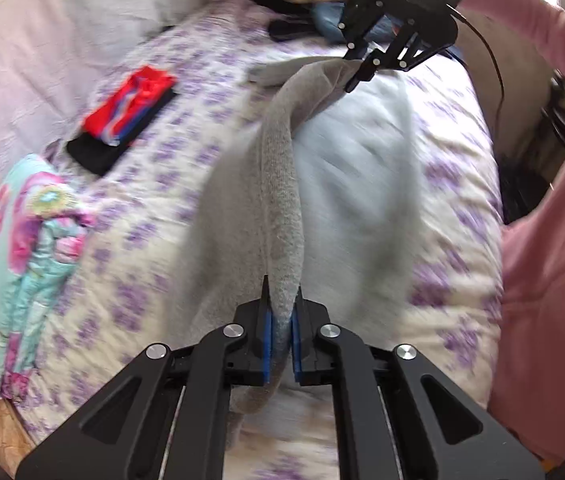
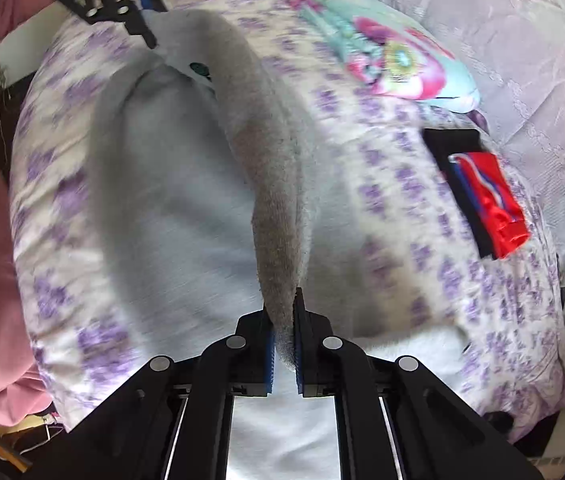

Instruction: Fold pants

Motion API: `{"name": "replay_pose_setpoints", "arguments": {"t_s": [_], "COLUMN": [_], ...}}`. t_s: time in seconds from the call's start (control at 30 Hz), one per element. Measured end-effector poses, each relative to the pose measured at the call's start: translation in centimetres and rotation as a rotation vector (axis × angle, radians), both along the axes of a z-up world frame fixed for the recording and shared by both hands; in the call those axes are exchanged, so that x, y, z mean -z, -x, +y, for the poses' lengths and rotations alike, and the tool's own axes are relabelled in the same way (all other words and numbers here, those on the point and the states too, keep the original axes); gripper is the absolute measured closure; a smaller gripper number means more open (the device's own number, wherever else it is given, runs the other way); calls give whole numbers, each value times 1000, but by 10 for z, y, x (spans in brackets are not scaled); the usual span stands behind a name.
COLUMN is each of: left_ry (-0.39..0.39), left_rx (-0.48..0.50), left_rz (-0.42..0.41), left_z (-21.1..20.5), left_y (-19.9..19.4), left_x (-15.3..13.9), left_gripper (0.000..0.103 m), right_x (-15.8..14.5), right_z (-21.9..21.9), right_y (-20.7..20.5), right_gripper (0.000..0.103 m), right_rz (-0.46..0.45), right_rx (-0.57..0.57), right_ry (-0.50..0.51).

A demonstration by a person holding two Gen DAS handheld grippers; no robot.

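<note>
Grey pants [image 1: 282, 208] hang stretched between my two grippers above a bed with a purple-flowered cover [image 1: 154, 184]. My left gripper [image 1: 281, 312] is shut on one end of the folded fleece edge. My right gripper [image 1: 356, 70] shows at the top of the left wrist view, shut on the other end. In the right wrist view the right gripper [image 2: 283, 320] pinches the grey pants [image 2: 278, 200], and the left gripper [image 2: 144, 32] holds the far end. The rest of the pants drapes down onto the bed, blurred.
A folded red and black garment [image 1: 122, 120] and a folded floral turquoise garment [image 1: 34, 240] lie on the bed; both also show in the right wrist view [image 2: 482, 196] [image 2: 394, 56]. A person in a pink top [image 1: 554, 240] stands at the bed's edge.
</note>
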State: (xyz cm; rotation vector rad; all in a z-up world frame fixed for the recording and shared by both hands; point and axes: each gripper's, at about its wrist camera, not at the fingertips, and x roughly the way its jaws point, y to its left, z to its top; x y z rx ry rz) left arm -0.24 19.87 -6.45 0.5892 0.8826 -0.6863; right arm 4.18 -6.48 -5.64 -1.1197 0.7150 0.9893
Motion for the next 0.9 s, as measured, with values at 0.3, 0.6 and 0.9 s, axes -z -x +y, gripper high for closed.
{"name": "replay_pose_setpoints", "arguments": {"t_s": [0.3, 0.6, 0.9], "left_ry": [-35, 95, 287], "left_rx": [-30, -83, -394], "left_rz": [-23, -210, 83], "left_z": [-9, -14, -70], "left_y": [34, 67, -48], "left_x": [64, -5, 44], "left_gripper": [93, 29, 7], "right_x": [92, 8, -25], "right_z": [-14, -49, -74], "right_y": [58, 47, -114], "right_gripper": [91, 32, 24], "right_rz": [-238, 8, 87], "right_rx": [-11, 217, 1034], "right_ry": [56, -366, -604]}}
